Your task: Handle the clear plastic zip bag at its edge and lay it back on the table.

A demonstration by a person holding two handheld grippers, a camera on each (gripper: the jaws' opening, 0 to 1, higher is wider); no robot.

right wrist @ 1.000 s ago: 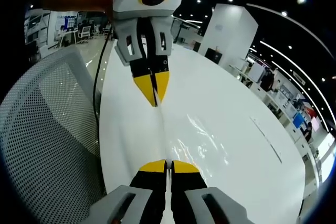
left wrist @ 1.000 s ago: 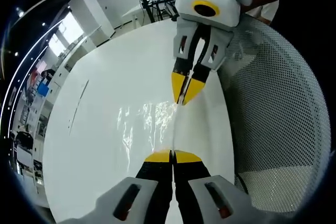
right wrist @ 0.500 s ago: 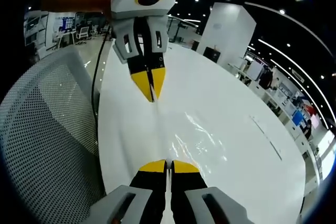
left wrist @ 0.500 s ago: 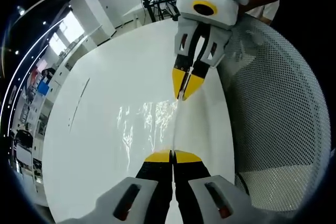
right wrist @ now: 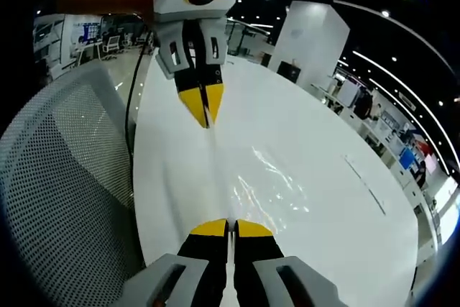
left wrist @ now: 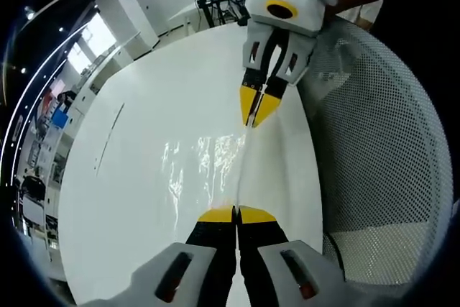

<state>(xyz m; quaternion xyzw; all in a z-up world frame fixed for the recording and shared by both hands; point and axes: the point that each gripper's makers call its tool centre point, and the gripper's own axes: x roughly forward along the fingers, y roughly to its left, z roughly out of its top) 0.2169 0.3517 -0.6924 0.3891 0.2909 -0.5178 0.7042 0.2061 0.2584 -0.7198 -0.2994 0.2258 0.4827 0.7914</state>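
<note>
Grippers drawn farther apart, both clenched on clear bag (left wrist: 215,167) edge, outline faint.

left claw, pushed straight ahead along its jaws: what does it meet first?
Probably more of the clear zip bag it's already shut on, then the right claw clamping the opposite edge. Depth is unclear.

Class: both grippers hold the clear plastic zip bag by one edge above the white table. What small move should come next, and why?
Probably lower both together. The left gripper and right gripper are shut on opposite ends of the clear plastic zip bag, its edge stretched between them over the white table, so lowering lays it flat.
</note>
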